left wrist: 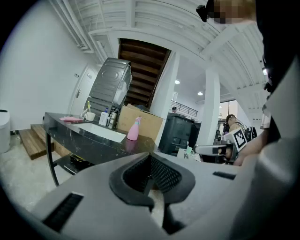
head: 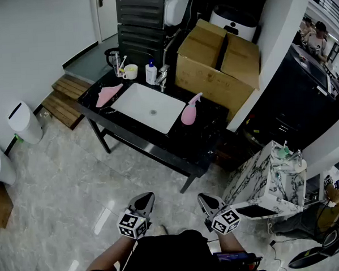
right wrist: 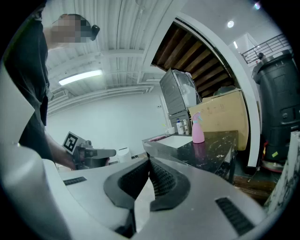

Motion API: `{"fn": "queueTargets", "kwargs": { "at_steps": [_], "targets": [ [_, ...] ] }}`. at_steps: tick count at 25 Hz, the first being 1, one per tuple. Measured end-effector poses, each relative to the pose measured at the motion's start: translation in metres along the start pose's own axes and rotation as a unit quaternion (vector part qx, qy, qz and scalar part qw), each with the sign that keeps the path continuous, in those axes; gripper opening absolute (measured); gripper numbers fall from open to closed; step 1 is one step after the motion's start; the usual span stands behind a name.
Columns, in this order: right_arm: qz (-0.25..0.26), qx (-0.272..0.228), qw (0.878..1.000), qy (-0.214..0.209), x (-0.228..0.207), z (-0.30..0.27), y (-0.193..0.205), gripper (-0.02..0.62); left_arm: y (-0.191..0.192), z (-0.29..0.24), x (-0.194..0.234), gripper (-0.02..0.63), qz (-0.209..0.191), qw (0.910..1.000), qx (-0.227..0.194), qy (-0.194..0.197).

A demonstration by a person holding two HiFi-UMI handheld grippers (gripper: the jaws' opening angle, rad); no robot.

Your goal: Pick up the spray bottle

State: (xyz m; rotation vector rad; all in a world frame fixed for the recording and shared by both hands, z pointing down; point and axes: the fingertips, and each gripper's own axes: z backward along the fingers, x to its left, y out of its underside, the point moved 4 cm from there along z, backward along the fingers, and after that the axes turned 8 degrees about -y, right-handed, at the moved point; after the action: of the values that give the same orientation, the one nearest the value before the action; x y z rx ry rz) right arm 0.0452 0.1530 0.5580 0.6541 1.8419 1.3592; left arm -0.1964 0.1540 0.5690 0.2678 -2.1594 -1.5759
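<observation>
Left gripper (left wrist: 150, 157) closed, ribbed black pads (left wrist: 166, 175) touching.

A black surface (head: 206, 131) is standing on a pale marbled floor (head: 64, 177). A white basin (head: 149, 107) is sitting sunk into its middle. A pink spray bottle (head: 190, 110) is standing upright just right of the basin, and a pink cloth (head: 108, 95) is lying at the left. A mug (head: 130, 72), a white bottle (head: 151, 73) and a tap (head: 163, 77) are lining the back edge.
</observation>
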Motion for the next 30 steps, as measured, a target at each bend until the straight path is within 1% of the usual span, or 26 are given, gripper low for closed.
{"fn": "queueTargets", "kwargs": {
  "at_steps": [6, 11, 16, 23, 30],
  "targets": [
    [0.006, -0.011, 1.000, 0.010, -0.007, 0.018, -0.008, 0.026, -0.006, -0.007, -0.017, 0.008, -0.001, 1.0000, -0.006, 0.004],
    [0.005, -0.016, 0.999, 0.031, -0.018, 0.039, -0.008, 0.026, -0.010, -0.019, -0.039, 0.008, -0.004, 0.9998, -0.008, 0.016],
    [0.001, -0.030, 0.999, 0.039, -0.020, 0.050, -0.008, 0.026, -0.010, -0.021, -0.051, 0.008, -0.009, 0.9996, -0.006, 0.025],
    [-0.003, -0.037, 0.998, 0.045, -0.015, 0.052, -0.006, 0.026, -0.009, -0.014, -0.050, 0.008, -0.013, 0.9997, -0.004, 0.021],
    [-0.002, -0.036, 0.998, 0.048, -0.008, 0.042, -0.004, 0.026, -0.003, 0.000, -0.032, 0.008, -0.016, 0.9997, 0.000, 0.016]
  ]
}}
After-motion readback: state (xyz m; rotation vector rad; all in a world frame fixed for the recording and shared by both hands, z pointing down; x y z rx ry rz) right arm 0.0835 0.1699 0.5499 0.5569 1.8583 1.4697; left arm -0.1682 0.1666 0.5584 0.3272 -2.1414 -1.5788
